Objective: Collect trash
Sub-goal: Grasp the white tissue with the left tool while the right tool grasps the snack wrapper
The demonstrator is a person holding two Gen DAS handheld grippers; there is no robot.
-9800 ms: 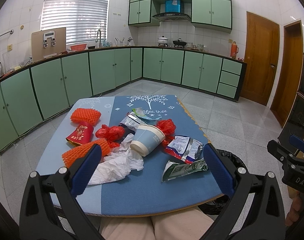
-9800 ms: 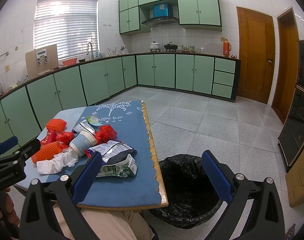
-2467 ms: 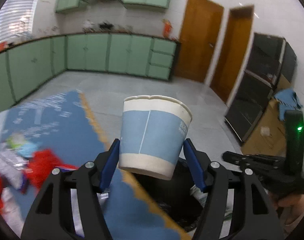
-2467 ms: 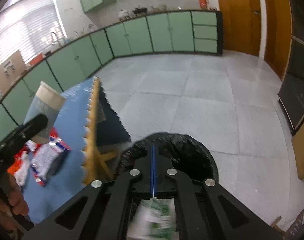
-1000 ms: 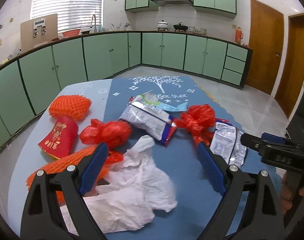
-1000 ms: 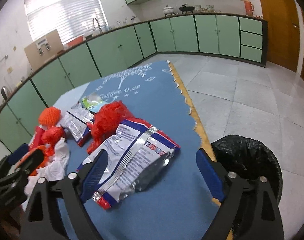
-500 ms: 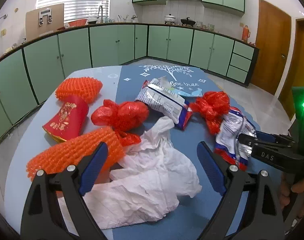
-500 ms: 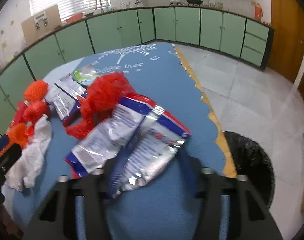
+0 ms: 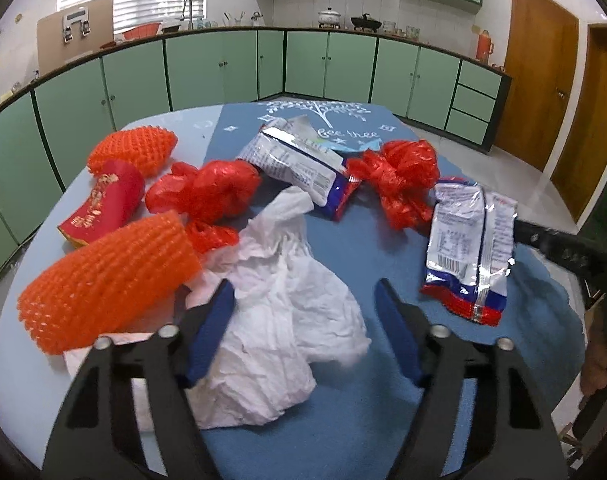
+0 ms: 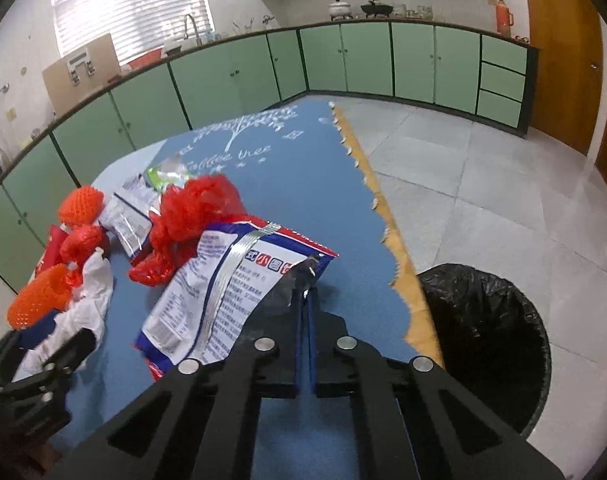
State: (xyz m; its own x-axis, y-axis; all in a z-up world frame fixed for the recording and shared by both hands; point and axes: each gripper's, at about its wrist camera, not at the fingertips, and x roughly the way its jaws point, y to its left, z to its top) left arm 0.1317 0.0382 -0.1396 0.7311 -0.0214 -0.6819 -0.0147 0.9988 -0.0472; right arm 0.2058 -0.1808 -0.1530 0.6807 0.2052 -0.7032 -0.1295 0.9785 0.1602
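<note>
My right gripper (image 10: 305, 300) is shut on a corner of the silver, red and blue snack wrapper (image 10: 219, 288), which also shows in the left wrist view (image 9: 469, 240) at the table's right. My left gripper (image 9: 305, 312) is open, its fingers on either side of the crumpled white tissue (image 9: 279, 304). An orange foam net (image 9: 107, 276) lies just left of the tissue. Red plastic bags (image 9: 207, 192) (image 9: 399, 176), a red carton (image 9: 103, 204), a second orange net (image 9: 133, 150) and another snack wrapper (image 9: 299, 168) lie behind on the blue mat.
The black-lined trash bin (image 10: 491, 344) stands on the tiled floor right of the table (image 10: 395, 236). Green kitchen cabinets (image 9: 331, 64) line the far walls. Wooden doors (image 9: 539, 84) are at the right.
My right gripper has closed on the snack wrapper's corner. My left gripper has lowered and narrowed around the white tissue. Earlier the paper cup and the green wrapper went from the table.
</note>
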